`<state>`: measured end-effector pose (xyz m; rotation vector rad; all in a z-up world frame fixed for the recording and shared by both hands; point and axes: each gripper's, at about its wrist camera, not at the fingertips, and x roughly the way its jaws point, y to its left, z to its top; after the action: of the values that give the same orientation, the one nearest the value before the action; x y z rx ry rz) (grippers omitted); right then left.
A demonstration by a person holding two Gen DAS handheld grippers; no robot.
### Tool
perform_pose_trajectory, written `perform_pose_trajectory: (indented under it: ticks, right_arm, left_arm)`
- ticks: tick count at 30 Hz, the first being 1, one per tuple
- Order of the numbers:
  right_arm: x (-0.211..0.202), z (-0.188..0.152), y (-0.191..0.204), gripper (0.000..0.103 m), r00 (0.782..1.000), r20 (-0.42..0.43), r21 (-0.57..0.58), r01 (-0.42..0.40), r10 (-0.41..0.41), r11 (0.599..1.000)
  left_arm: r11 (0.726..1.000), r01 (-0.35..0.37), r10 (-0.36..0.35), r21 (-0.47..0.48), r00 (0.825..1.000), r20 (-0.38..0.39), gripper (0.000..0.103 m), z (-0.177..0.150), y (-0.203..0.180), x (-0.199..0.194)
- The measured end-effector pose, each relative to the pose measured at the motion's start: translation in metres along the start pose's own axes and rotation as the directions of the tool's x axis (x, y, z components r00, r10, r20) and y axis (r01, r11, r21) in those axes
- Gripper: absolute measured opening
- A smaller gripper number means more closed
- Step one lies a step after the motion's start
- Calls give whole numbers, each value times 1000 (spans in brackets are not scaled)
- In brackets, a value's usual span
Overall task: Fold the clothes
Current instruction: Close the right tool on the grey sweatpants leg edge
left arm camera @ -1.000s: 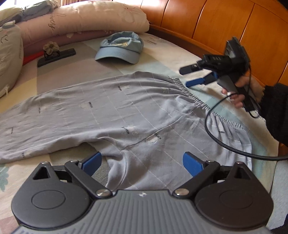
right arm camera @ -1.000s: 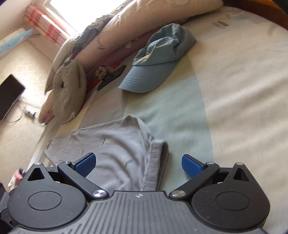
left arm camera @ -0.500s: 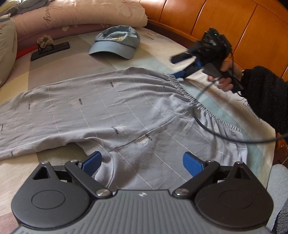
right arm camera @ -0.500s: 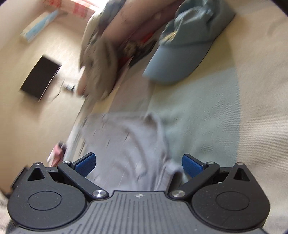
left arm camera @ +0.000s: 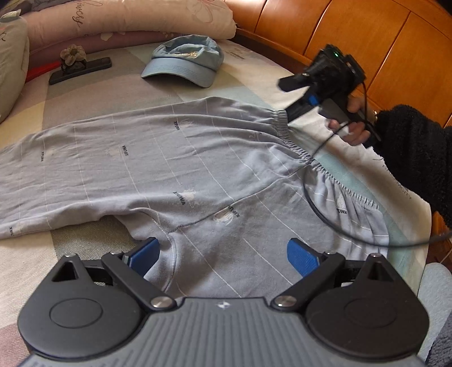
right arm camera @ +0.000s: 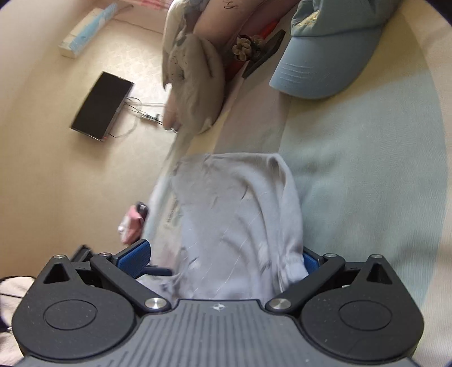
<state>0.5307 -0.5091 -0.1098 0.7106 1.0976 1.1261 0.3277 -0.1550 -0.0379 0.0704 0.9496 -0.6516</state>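
Grey trousers (left arm camera: 175,158): small dark word prints scattered over the fabric, letters too small to read for sure (one near the waistband at 3 o'clock looks like "…UWA"). Pink pillow (left arm camera: 118,19) at 12 o'clock: cursive script, not legible. Bed sheet (left arm camera: 395,186) at 3 o'clock: faint print, unreadable.

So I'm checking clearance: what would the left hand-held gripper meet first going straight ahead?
Probably the grey trousers lying beneath the open left hand-held gripper; depth is unclear.

bed (left arm camera: 254,76) | on it: grey trousers (left arm camera: 169,158); blue cap (left arm camera: 183,60); pillows (left arm camera: 127,19)
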Motion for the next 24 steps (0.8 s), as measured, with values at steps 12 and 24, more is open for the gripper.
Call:
perform_pose_trajectory:
  ticks: [12, 24]
  right_arm:
    - [13, 18, -9, 57, 990, -40, 3, 134, -134, 991]
    - [22, -8, 18, 9, 914, 90, -122, 405, -396, 906]
  left_arm:
    - [1000, 9, -10, -22, 1000, -11, 97, -4, 0, 8]
    - [991, -30, 23, 130, 998, 59, 96, -3, -9, -6]
